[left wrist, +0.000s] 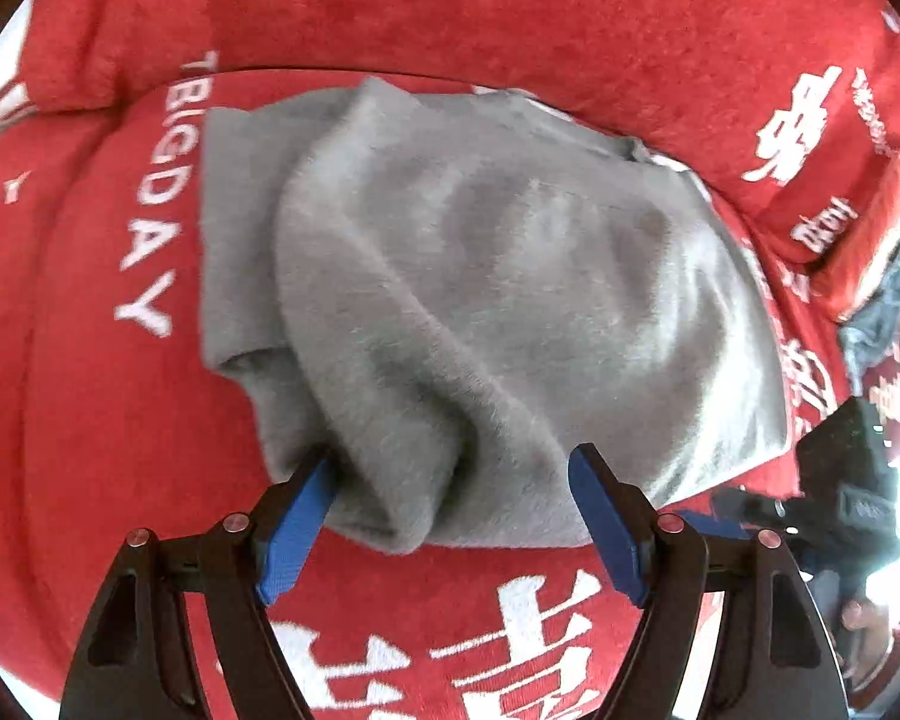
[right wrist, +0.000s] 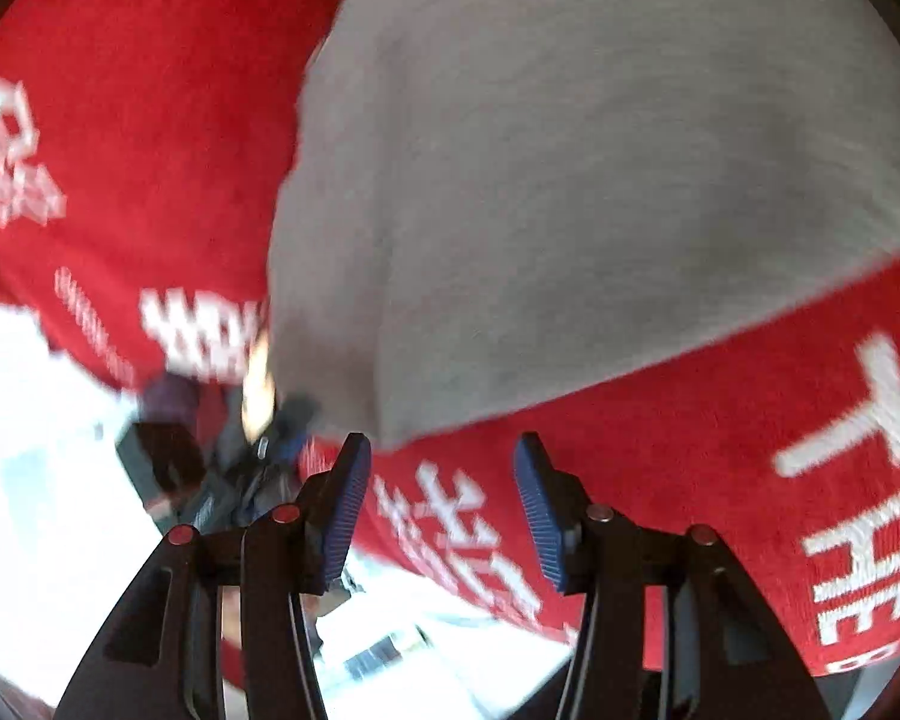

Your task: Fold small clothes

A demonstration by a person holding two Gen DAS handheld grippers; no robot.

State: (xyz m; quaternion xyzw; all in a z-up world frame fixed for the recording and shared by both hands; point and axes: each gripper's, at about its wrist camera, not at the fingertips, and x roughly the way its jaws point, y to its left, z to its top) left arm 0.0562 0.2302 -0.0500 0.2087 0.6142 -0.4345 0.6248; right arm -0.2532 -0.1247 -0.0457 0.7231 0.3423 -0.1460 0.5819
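Observation:
A grey fuzzy garment (left wrist: 462, 300) lies folded in layers on a red cloth with white lettering (left wrist: 90, 420). My left gripper (left wrist: 450, 468) is open, its blue pads astride the garment's bunched near edge; the left pad (left wrist: 300, 516) touches the fabric. In the blurred right wrist view the same grey garment (right wrist: 570, 180) fills the upper middle. My right gripper (right wrist: 441, 456) is open and empty, just short of the garment's near corner, above the red cloth (right wrist: 690, 450).
A red cushion or raised back (left wrist: 510, 12) runs behind the garment. The other gripper's dark body (left wrist: 834, 492) shows at right in the left wrist view. A bright floor and dark objects (right wrist: 168, 462) lie beyond the cloth's edge at left.

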